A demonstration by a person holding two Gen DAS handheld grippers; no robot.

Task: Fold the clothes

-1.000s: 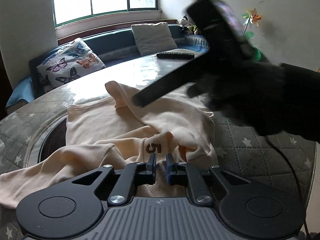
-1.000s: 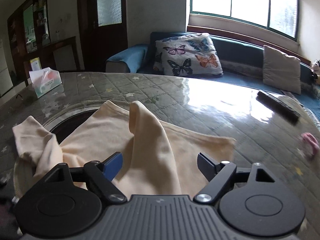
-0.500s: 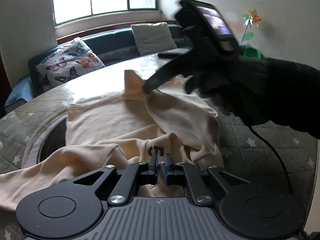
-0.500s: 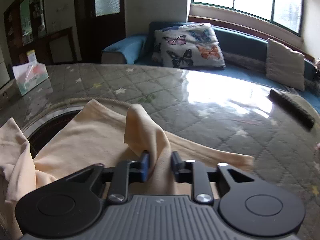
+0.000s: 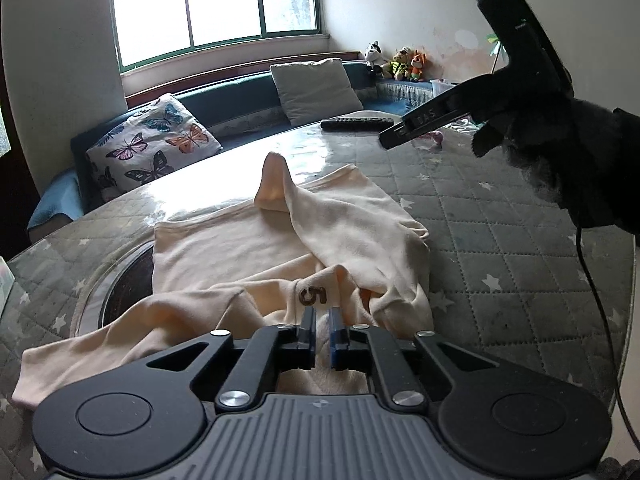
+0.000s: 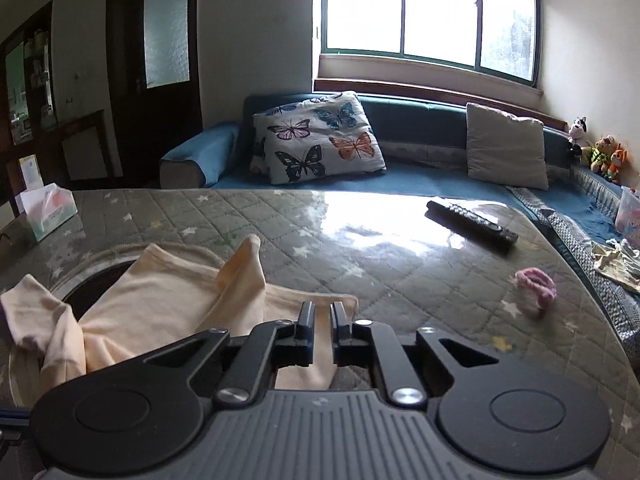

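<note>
A cream shirt [image 5: 240, 252] with a brown "5" on its neck label lies crumpled on the quilted grey table [image 5: 500, 240]. One fold stands up in a peak at its far side. My left gripper [image 5: 319, 316] is shut on the shirt's collar just below the label. My right gripper [image 6: 320, 312] is shut and empty, raised above the shirt [image 6: 172, 300]. In the left wrist view it hangs high at the right [image 5: 390, 138], clear of the cloth.
A black remote [image 6: 472, 222] and a small pink item [image 6: 536, 284] lie on the table's far right. A tissue box [image 6: 48, 212] stands at the far left. A dark round opening [image 5: 124, 288] lies under the shirt's left side. A blue sofa with cushions [image 6: 320, 140] stands beyond the table.
My right gripper closed on the raised fold, lifted it, then let it go and rose up and to the right. The fold stays standing. My left gripper kept its hold on the collar.
</note>
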